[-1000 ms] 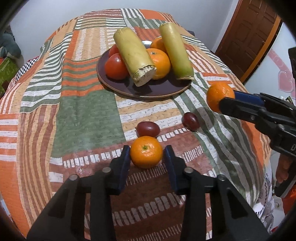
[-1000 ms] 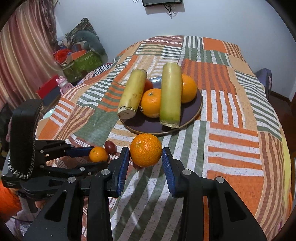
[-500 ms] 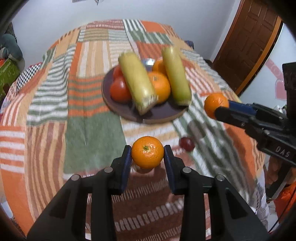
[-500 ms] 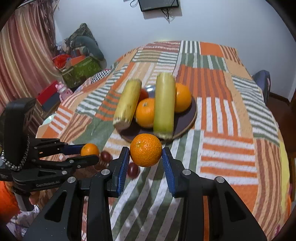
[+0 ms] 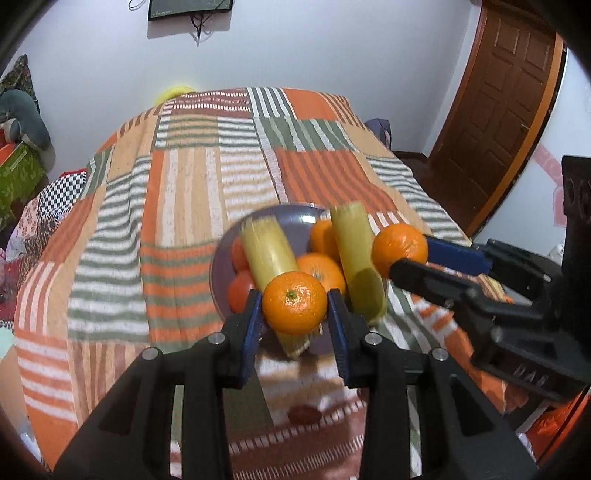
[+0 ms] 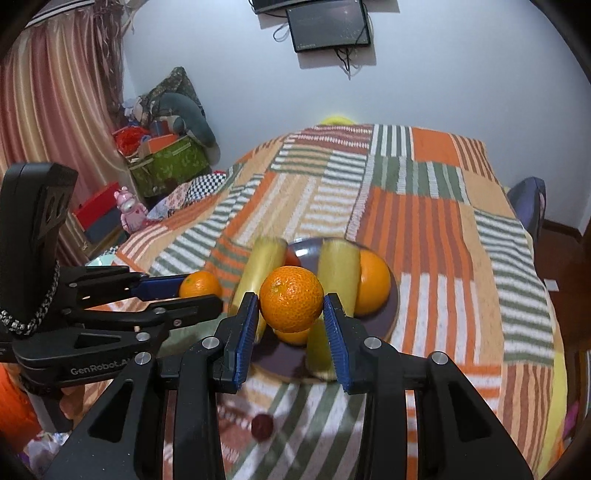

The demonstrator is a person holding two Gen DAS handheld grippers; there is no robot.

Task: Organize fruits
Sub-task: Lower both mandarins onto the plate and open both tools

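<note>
My left gripper is shut on a small orange and holds it in the air over the near side of the dark plate. My right gripper is shut on a larger orange, also lifted above the plate. The plate holds two yellow-green stalks, oranges and red tomatoes. The right gripper's orange also shows in the left wrist view, the left one's in the right wrist view. A dark red fruit lies on the cloth below; it also shows in the right wrist view.
The table wears a striped patchwork cloth. A brown door is at the right. Boxes and toys pile by the curtain at the left. A screen hangs on the wall.
Both grippers have lifted their oranges off the cloth and moved forward toward the plate. The dark red fruits are left behind on the cloth.
</note>
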